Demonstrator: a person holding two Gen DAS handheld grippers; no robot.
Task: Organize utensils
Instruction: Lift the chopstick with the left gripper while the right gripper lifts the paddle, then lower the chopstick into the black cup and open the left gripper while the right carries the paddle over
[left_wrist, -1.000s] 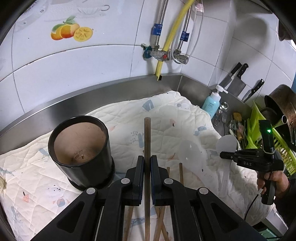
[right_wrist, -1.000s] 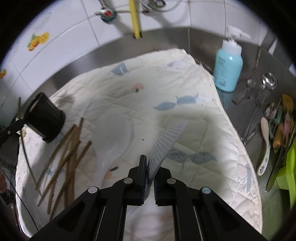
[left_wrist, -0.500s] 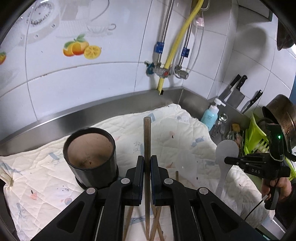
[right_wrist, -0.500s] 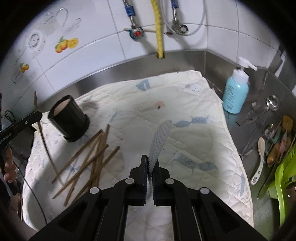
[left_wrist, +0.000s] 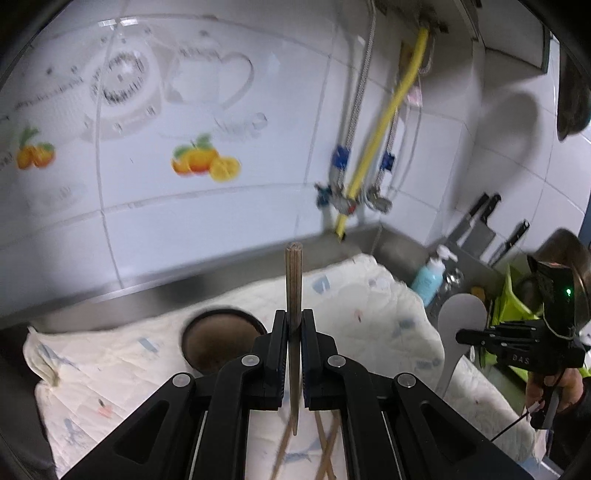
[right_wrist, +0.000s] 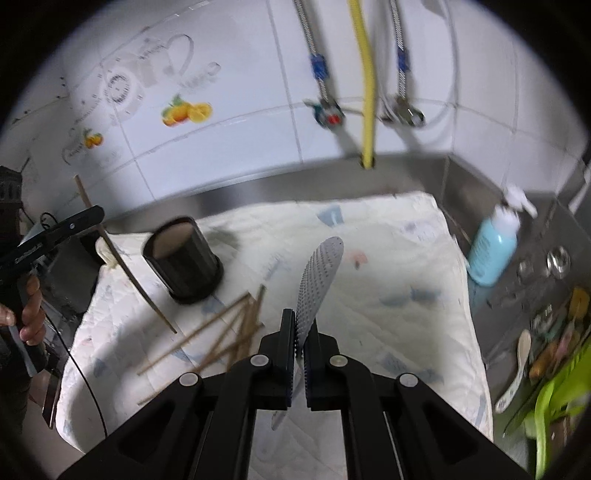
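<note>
My left gripper (left_wrist: 293, 326) is shut on a brown wooden chopstick (left_wrist: 293, 280) and holds it upright in the air above the cloth. The black utensil cup (left_wrist: 221, 341) stands just left of it and below; it also shows in the right wrist view (right_wrist: 183, 260). My right gripper (right_wrist: 300, 334) is shut on the handle of a white rice paddle (right_wrist: 319, 273), whose dimpled blade points up. The paddle also shows in the left wrist view (left_wrist: 460, 325). Several loose chopsticks (right_wrist: 225, 328) lie on the cloth right of the cup.
A quilted white cloth (right_wrist: 388, 258) covers the steel counter. A blue soap bottle (right_wrist: 493, 249), spoons and small utensils (right_wrist: 546, 314) and a green rack (right_wrist: 557, 398) sit at the right. Knives (left_wrist: 484, 225) hang on the wall. Pipes and a yellow hose (right_wrist: 365, 74) run down the tiles.
Both grippers have risen and tilted upward, so more wall shows. The chopstick and the paddle went up with them. The cup and loose chopsticks stayed put.
</note>
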